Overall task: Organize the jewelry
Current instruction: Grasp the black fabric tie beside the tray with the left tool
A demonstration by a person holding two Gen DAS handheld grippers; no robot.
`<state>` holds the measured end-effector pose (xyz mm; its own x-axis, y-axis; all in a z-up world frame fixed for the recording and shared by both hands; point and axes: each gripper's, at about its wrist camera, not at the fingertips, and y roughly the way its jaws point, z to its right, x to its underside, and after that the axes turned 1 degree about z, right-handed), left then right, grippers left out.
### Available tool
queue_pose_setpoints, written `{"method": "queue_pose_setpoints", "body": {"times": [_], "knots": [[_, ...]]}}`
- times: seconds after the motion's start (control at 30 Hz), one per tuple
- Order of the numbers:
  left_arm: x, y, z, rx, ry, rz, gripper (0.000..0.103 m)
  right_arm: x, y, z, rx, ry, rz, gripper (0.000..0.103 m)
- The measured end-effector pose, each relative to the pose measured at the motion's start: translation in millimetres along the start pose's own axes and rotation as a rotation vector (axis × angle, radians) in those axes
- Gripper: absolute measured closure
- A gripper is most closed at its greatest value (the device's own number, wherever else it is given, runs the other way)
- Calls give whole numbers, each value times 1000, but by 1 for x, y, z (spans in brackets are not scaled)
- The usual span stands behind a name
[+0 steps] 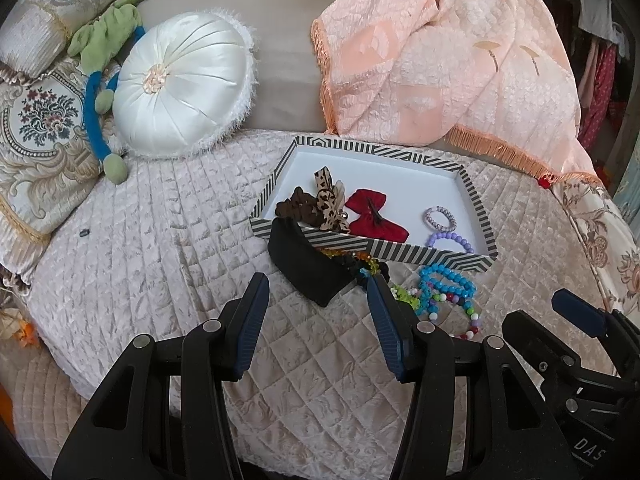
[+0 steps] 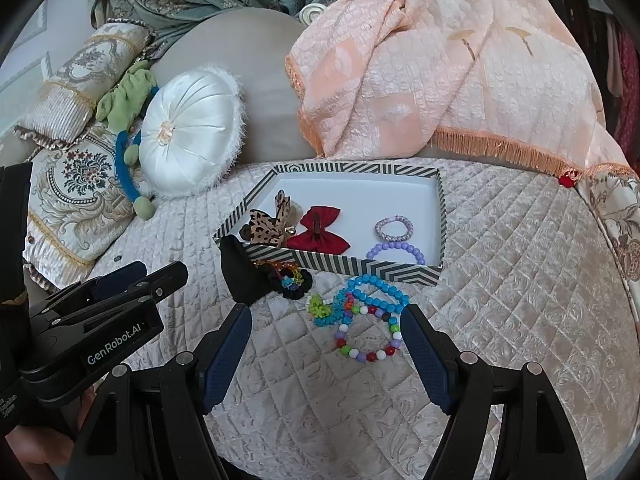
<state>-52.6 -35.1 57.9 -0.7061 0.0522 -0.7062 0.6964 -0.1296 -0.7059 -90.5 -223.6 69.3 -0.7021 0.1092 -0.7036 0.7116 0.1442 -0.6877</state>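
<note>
Quilted cream velvet bedspread [image 2: 500, 280] covers a rounded bed, with a white satin round cushion [image 2: 188, 136] and a peach fringed throw [image 2: 420, 80] piled along its far edge. Near the middle of the bedspread sits a shallow striped black-and-white tray with a white floor [image 2: 441, 216]. Inside it, at the left end, lie a leopard-print fabric bow [image 2: 262, 230] and a red velvet bow [image 2: 320, 228]; at the right end, a lilac braided bracelet [image 2: 394, 228] and a lilac bead bracelet [image 2: 396, 254].

Outside the tray, just beside its near wall, a heap of loose jewelry waits: turquoise bead bracelets [image 2: 376, 292], a multicoloured bead bracelet [image 2: 368, 344], a green bead cluster [image 2: 318, 304] and a black scrunchie with rainbow beads [image 2: 290, 278]. A black fabric pouch [image 2: 240, 276] leans on the tray's near-left corner.

Left gripper [image 1: 318, 312] hovers with jaws parted and empty, short of the pouch. Right gripper [image 2: 326, 350] likewise stands spread and empty, the multicoloured bracelet lying between its fingers, untouched.

Handling, as judged: the bead strands look light, limp and smooth, so they would sag and may slide off the pads. A pinch across one side of a loop, beads caught between both pads, seems the soundest hold; overlapping strands may lift together.
</note>
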Motion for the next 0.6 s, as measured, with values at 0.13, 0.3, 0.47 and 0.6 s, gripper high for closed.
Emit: {"method": "queue_pose_setpoints", "body": {"times": [0.13, 0.3, 0.47, 0.6], "knots": [[0, 8, -9, 45, -31, -31, 52, 2, 3, 4, 1, 4, -9, 28], [-2, 29, -46, 135, -165, -115, 51, 7, 10, 16, 11, 9, -33, 29], [-2, 49, -75, 184, -295, -182, 43, 15, 23, 36, 28, 46, -68, 29], [-2, 68, -84, 207, -363, -221, 39, 20, 34, 47, 22, 63, -91, 29]]}}
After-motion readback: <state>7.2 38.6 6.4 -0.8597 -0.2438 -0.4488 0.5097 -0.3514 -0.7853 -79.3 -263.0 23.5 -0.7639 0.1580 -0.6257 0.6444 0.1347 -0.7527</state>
